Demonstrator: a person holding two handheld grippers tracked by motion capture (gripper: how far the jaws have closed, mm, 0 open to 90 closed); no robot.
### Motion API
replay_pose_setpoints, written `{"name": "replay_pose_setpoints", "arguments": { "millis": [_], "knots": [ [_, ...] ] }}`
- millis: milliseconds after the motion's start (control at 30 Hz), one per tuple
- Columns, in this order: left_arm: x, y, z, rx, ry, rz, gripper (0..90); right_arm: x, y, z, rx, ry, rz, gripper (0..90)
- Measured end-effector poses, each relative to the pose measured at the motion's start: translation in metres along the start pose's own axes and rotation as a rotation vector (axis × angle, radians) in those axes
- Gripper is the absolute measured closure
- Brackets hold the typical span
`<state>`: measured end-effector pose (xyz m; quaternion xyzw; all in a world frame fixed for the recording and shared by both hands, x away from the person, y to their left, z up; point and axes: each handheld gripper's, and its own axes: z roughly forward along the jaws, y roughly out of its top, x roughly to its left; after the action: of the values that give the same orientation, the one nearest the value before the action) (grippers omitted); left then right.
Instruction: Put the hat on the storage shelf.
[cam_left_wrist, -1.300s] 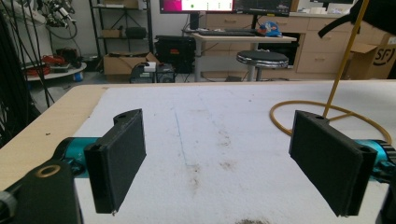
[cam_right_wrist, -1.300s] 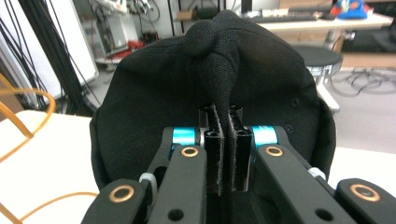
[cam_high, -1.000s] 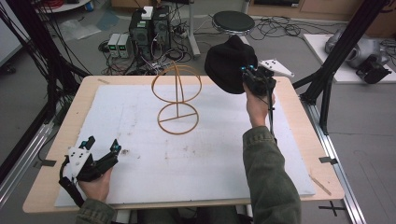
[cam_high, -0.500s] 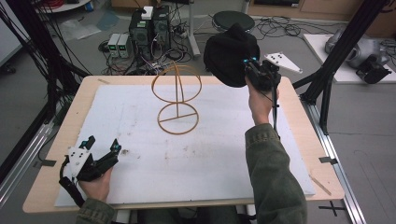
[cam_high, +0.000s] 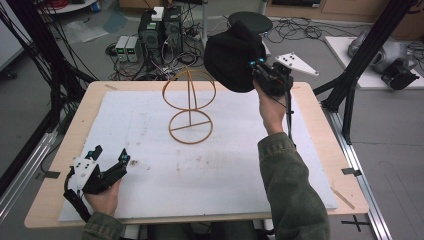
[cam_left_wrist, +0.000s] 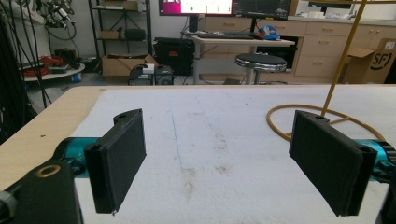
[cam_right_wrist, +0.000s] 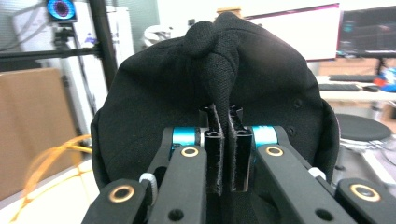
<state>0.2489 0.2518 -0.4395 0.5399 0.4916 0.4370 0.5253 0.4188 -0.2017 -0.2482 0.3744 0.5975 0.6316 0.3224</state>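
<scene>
black cap (cam_right_wrist: 224, 88) pinched between right gripper (cam_right_wrist: 223, 154) jaws

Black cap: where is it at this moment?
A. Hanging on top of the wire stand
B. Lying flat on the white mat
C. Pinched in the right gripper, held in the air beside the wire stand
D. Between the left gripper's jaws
C: the right gripper is shut on a fold of the cap, held up beside the wire stand, not on it.

"SF" on cardboard box (cam_left_wrist: 379, 56)
</scene>
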Motion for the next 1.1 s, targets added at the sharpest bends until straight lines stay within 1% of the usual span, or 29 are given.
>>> {"name": "replay_pose_setpoints", "arguments": {
  "millis": [67,100,133,167,200,233,267,333,433,467,633,833,867,1000,1100],
  "knots": [
    [0.000,0.000,0.000,-0.001,-0.001,-0.001,18.8,0.009,0.003,0.002,0.002,0.037,-0.006,87.9],
    [0.000,0.000,0.000,0.000,-0.001,0.000,18.8,0.018,0.006,0.003,0.003,0.073,-0.004,87.9],
    [0.000,0.000,0.000,0.000,-0.002,0.000,18.8,0.018,0.006,0.003,0.003,0.073,-0.004,87.9],
    [0.000,0.000,0.000,-0.003,-0.002,-0.001,18.9,0.023,0.008,0.005,0.004,0.090,-0.002,87.9],
    [0.000,0.000,0.000,-0.002,0.000,-0.001,18.9,0.032,0.010,0.008,0.010,0.118,-0.007,87.9],
    [0.001,0.000,-0.001,0.000,0.000,-0.002,18.9,0.032,0.010,0.008,0.010,0.118,-0.007,87.9],
    [0.001,0.000,-0.001,0.000,0.001,-0.001,18.9,0.035,0.011,0.009,0.014,0.128,-0.017,87.9],
    [0.001,0.000,-0.001,-0.004,0.001,-0.002,18.9,0.045,0.013,0.012,0.017,0.151,-0.030,87.9],
    [0.001,0.000,-0.001,-0.006,0.000,-0.003,18.9,0.056,0.013,0.017,0.018,0.178,-0.036,87.9],
    [0.001,0.001,-0.001,-0.006,0.000,-0.002,18.9,0.062,0.014,0.019,0.023,0.195,-0.047,87.8],
    [0.003,0.001,-0.001,-0.008,0.006,-0.006,18.9,0.071,0.013,0.024,0.024,0.217,-0.054,87.9],
    [0.004,0.001,-0.001,-0.011,0.010,-0.013,18.9,0.076,0.012,0.029,0.028,0.220,-0.058,87.9],
    [0.005,0.001,-0.001,-0.008,0.008,-0.008,18.9,0.076,0.010,0.031,0.037,0.217,-0.060,87.8],
    [0.005,0.001,-0.001,-0.007,0.009,-0.008,18.9,0.078,0.008,0.034,0.049,0.218,-0.066,87.8],
    [0.005,0.001,-0.001,-0.012,0.010,-0.012,18.9,0.082,0.005,0.038,0.070,0.232,-0.068,87.8]
  ]
}}
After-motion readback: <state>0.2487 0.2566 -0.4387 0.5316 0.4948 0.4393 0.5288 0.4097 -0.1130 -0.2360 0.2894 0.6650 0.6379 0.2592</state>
